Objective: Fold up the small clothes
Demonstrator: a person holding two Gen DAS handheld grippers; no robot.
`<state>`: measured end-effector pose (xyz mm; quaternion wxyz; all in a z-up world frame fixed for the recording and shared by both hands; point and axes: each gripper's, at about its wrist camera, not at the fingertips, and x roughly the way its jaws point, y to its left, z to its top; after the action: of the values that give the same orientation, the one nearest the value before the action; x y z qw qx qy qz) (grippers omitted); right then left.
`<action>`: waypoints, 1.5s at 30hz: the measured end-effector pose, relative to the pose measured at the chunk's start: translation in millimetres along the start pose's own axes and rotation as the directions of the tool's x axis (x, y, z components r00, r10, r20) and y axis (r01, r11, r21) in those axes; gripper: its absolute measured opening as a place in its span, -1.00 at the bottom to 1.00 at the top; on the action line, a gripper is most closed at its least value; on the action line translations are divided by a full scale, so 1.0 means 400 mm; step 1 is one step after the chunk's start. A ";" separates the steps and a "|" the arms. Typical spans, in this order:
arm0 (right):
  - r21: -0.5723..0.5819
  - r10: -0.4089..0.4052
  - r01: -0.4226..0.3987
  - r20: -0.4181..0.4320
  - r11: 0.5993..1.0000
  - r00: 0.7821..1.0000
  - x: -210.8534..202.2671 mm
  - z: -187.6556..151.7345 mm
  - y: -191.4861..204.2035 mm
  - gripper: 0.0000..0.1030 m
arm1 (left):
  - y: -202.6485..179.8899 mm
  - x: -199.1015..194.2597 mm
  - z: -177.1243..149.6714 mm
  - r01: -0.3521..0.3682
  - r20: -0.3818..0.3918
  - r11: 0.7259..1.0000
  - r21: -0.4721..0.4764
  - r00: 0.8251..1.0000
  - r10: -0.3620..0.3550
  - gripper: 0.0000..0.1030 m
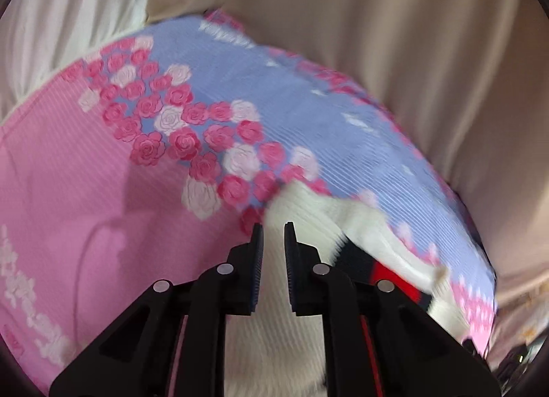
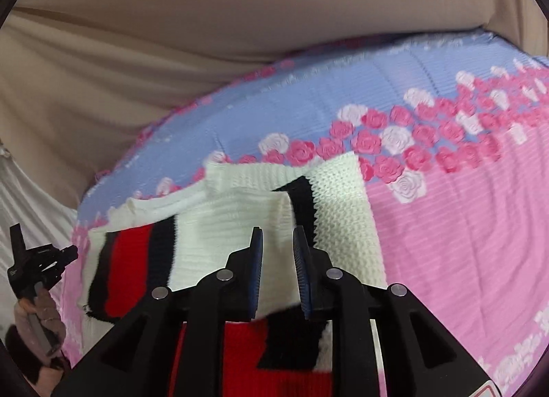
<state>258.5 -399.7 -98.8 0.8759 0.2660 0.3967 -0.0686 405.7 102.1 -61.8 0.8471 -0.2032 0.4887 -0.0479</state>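
A small white knit sweater (image 2: 233, 225) with red and black stripes lies partly folded on a pink and blue rose-print bedspread (image 2: 446, 225). My right gripper (image 2: 278, 239) is open just above the sweater's folded white part, with a narrow gap between the fingers. In the left wrist view the same sweater (image 1: 308, 218) shows white with a red and black patch at the right. My left gripper (image 1: 273, 235) is open over the white knit, nothing between its fingers. The left gripper (image 2: 41, 259) also shows at the far left of the right wrist view, held in a hand.
Beige curtains (image 1: 377, 36) hang behind the bed, and white fabric (image 1: 61, 19) hangs at the left. The bedspread (image 1: 85, 173) stretches pink toward the left. The bed's far edge runs close to the curtains.
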 end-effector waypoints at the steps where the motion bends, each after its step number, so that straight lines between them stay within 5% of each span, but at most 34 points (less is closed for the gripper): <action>1: -0.002 -0.004 0.004 -0.012 1.000 1.000 -0.015 -0.022 0.000 -0.61 | -0.006 -0.027 -0.023 0.009 -0.005 1.000 0.015 1.000 -0.009 -0.74; 5: 0.001 -0.013 0.013 -0.065 1.000 0.998 -0.042 -0.107 -0.001 -0.57 | -0.004 -0.086 -0.169 0.075 -0.079 0.997 -0.031 0.994 -0.077 -0.23; 10: 0.010 -0.087 0.088 -0.093 0.996 0.992 -0.061 -0.202 -0.041 -0.38 | 0.057 -0.034 -0.262 0.098 -0.138 0.965 -0.244 0.981 -0.135 -0.22; 12: 0.018 -0.093 0.095 -0.087 0.995 0.992 -0.068 -0.215 -0.053 -0.38 | 0.073 -0.017 -0.257 0.119 -0.113 0.951 -0.285 0.981 -0.157 -0.38; 15: 0.016 -0.098 0.100 -0.101 0.995 0.990 -0.066 -0.225 -0.069 -0.45 | 0.080 -0.010 -0.217 0.084 -0.071 0.961 -0.263 0.992 -0.106 -0.71; 21: -0.079 -0.060 0.051 -0.122 0.996 0.991 -0.004 -0.207 -0.017 -0.51 | 0.093 0.011 -0.189 0.018 -0.083 0.980 -0.196 0.996 -0.035 -0.70; 24: 0.006 -0.084 0.085 -0.097 0.996 0.992 0.025 -0.190 -0.086 -1.00 | 0.085 0.013 -0.196 -0.009 -0.072 0.988 -0.156 0.997 -0.002 -0.68; 28: 0.128 -0.057 0.069 -0.098 0.989 0.994 -0.001 -0.181 -0.144 -1.00 | 0.093 0.010 -0.199 -0.008 -0.071 0.986 -0.165 0.998 -0.004 -0.68; 31: 0.064 -0.063 0.069 -0.090 0.996 0.994 -0.050 -0.189 -0.103 -0.78 | 0.083 -0.011 -0.210 0.000 -0.074 0.989 -0.147 0.997 -0.011 -0.67; 33: 0.027 -0.066 0.068 -0.063 0.997 0.996 -0.088 -0.203 -0.076 -0.43 | 0.075 -0.029 -0.225 0.023 -0.076 0.989 -0.145 0.997 -0.034 -0.65; 36: -0.016 -0.041 0.040 -0.047 0.999 0.998 -0.113 -0.211 -0.048 -0.43 | 0.066 -0.057 -0.262 0.017 -0.071 0.992 -0.122 0.997 -0.025 -0.59; 38: -0.032 -0.012 0.011 -0.038 0.999 0.999 -0.111 -0.202 -0.036 -0.43 | 0.066 -0.056 -0.283 -0.049 -0.063 0.995 -0.085 0.997 0.043 -0.50; 42: -0.075 -0.102 0.095 -0.091 0.993 0.991 -0.019 -0.191 -0.066 -0.49 | 0.104 -0.028 -0.286 -0.083 -0.051 0.990 -0.111 0.996 0.077 -0.52; 43: -0.062 -0.123 0.116 -0.127 0.991 0.984 0.008 -0.193 -0.088 -0.76 | 0.103 -0.026 -0.283 -0.089 -0.057 0.991 -0.104 0.995 0.083 -0.52; 45: -0.007 -0.095 0.095 -0.105 0.995 0.990 -0.024 -0.192 -0.109 -0.81 | 0.097 -0.035 -0.282 -0.102 -0.061 0.990 -0.094 0.993 0.096 -0.52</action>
<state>187.0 -397.5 -151.7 0.8496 0.2493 0.4547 -0.0957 298.2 107.7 -115.3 0.8234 -0.2182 0.5237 0.0123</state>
